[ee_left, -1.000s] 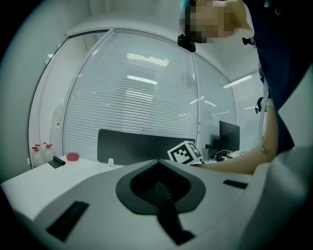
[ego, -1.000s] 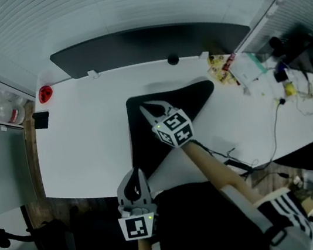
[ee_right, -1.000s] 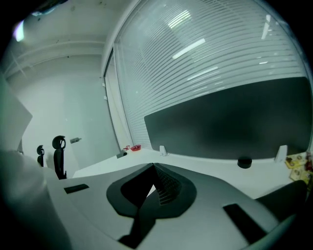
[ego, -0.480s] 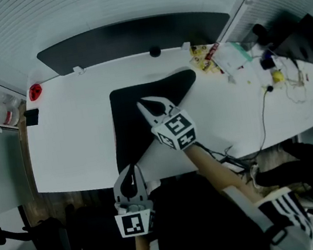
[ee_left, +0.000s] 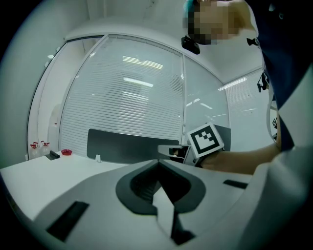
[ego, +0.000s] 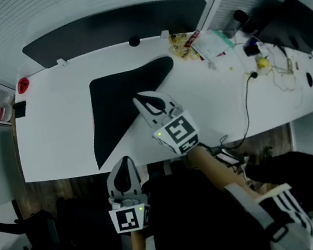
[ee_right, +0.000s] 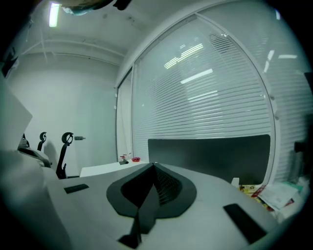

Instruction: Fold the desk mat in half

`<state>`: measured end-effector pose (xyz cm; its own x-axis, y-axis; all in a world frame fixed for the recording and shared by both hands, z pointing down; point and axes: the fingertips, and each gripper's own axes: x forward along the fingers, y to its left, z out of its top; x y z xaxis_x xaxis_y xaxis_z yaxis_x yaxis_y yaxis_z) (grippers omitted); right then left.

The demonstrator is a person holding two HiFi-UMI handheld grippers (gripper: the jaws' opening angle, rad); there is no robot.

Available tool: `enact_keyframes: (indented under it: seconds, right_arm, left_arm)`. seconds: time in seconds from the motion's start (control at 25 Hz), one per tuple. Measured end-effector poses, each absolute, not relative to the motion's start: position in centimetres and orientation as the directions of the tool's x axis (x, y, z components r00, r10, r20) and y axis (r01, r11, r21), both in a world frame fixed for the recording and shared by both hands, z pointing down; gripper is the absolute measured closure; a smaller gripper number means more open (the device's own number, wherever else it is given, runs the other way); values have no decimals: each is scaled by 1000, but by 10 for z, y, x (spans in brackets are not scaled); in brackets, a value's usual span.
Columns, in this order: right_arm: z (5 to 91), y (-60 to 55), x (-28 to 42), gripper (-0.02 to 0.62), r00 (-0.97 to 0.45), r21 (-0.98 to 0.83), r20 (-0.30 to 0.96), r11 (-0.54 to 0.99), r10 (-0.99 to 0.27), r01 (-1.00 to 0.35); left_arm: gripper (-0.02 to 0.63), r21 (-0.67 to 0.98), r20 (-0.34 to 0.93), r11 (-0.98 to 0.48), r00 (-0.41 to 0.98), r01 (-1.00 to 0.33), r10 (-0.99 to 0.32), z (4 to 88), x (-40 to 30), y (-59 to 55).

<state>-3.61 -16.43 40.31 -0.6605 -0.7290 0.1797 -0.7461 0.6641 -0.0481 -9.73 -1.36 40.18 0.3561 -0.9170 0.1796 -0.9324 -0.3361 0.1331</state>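
Right tongs (ego: 140,101) clenched empty over black desk mat (ego: 114,94); left tongs (ego: 124,160) likewise, off white table (ego: 56,129).

No word, number or brand can be read in any view. The marker cube (ego: 178,131) of the right gripper (ego: 141,102) and the one of the left gripper (ego: 125,163) show only black and white square patterns. The colourful packets (ego: 183,43) at the upper middle of the head view carry print, but it is too small to read.

One desk mat (ego: 120,101) and one red object (ego: 22,85) on one desk (ego: 57,138); two tools (left tool (ego: 123,160), right tool (ego: 139,100)).
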Motion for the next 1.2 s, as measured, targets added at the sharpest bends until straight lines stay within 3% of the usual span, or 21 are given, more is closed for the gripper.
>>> enact_keyframes:
  seconds: [0.48, 0.68, 1.2]
  right_arm:
    - [387, -87, 42, 592, -696, -112, 164, 688, -699, -717]
    - [380, -63, 68, 593, -710, -58, 150, 711, -688, -701]
    - [373, -23, 104, 593, -713, -53, 101, 711, -694, -701]
  left_arm:
    - [603, 105, 121, -344, 356, -933, -927, 394, -31, 29]
    - [603, 99, 122, -334, 345, -937, -931, 394, -10, 41]
    - [603, 98, 97, -319, 328, -943, -940, 388, 4, 51]
